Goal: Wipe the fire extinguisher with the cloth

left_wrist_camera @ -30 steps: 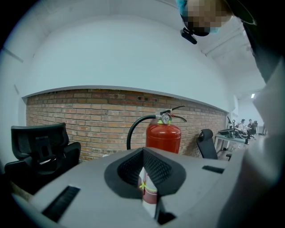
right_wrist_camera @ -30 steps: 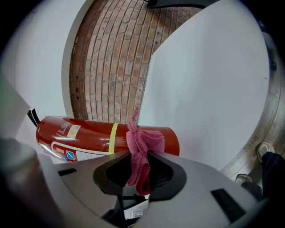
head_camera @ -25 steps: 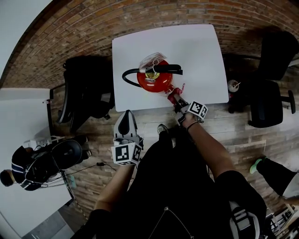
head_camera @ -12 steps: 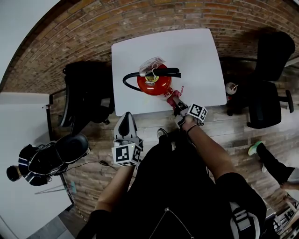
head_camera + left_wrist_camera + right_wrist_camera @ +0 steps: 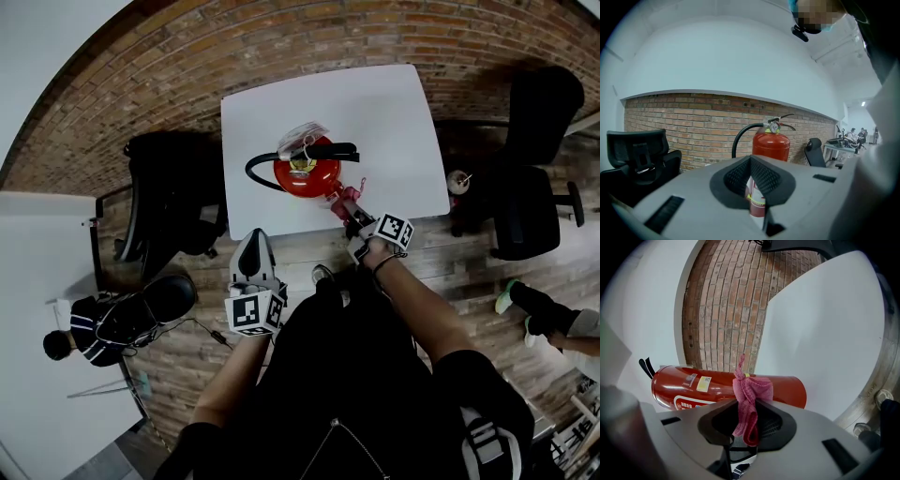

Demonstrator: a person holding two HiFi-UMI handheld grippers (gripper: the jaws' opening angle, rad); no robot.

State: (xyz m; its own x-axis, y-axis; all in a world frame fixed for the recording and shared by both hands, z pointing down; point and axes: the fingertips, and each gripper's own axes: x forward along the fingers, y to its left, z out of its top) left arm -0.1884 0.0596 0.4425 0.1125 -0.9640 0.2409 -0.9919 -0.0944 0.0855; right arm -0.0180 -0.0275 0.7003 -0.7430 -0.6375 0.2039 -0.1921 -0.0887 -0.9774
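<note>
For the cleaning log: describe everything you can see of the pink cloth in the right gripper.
The cloth is pink-red, soft, textured fabric, bunched into a narrow wad. The right gripper is shut on its middle: a folded loop hangs toward the camera, a twisted tip sticks out beyond. It is held at the red fire extinguisher's side; contact cannot be confirmed.

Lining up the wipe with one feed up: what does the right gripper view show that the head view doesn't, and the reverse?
Only the right gripper view: the right hand-held gripper with its jaws shut on the folded pink cloth, and the printed labels on the fire extinguisher.
Only the head view: the left hand-held gripper held off the white table, the black hose, and the black chairs.
Both: the extinguisher on the table, with the cloth close beside it.
</note>
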